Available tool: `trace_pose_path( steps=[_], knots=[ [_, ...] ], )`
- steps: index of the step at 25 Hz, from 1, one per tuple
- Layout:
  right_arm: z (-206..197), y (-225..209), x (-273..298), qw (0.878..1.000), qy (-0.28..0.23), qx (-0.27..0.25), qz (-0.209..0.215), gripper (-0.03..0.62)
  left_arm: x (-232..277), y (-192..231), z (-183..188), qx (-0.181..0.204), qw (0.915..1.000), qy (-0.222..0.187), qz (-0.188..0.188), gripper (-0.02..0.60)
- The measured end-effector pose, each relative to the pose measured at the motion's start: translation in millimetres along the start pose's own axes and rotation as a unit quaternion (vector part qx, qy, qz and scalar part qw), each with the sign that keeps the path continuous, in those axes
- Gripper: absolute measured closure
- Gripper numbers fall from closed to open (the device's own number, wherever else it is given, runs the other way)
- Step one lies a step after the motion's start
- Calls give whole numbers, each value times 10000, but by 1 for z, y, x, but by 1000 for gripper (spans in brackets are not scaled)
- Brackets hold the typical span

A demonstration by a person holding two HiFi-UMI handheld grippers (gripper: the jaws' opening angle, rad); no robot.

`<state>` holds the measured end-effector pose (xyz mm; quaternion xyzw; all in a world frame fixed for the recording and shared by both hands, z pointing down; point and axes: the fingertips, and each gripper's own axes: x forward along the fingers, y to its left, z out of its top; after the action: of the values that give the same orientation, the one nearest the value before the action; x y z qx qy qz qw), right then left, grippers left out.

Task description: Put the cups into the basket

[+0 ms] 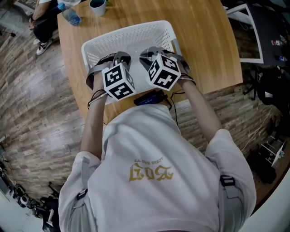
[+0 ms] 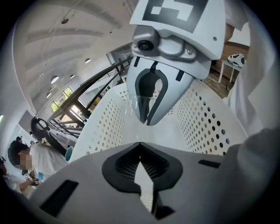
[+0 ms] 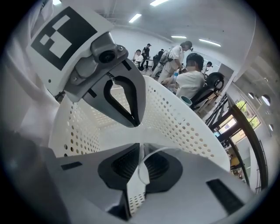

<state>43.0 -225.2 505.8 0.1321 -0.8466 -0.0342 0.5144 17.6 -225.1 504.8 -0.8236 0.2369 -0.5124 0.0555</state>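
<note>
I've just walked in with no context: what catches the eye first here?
Two grippers topped with black-and-white marker cubes, the left gripper and the right gripper, sit close together over a white perforated basket on the round wooden table. The right gripper pinches what looks like a thin clear cup; a teal cup stands at the table's far edge.

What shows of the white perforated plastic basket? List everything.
The white perforated plastic basket is rectangular with rounded corners, its walls pierced by rows of round holes. It stands upright on the round wooden table. Both the left gripper and the right gripper, shut on a thin translucent cup, reach in over its near rim; contact cannot be told.
</note>
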Motion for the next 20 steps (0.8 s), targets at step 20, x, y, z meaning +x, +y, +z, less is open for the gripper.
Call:
trace_pose_path(
  steps=[20],
  knots=[
    [-50, 11, 33, 9916, 1088, -610, 353, 559, 45, -27, -18, 532, 9935, 680, -742, 577]
  ],
)
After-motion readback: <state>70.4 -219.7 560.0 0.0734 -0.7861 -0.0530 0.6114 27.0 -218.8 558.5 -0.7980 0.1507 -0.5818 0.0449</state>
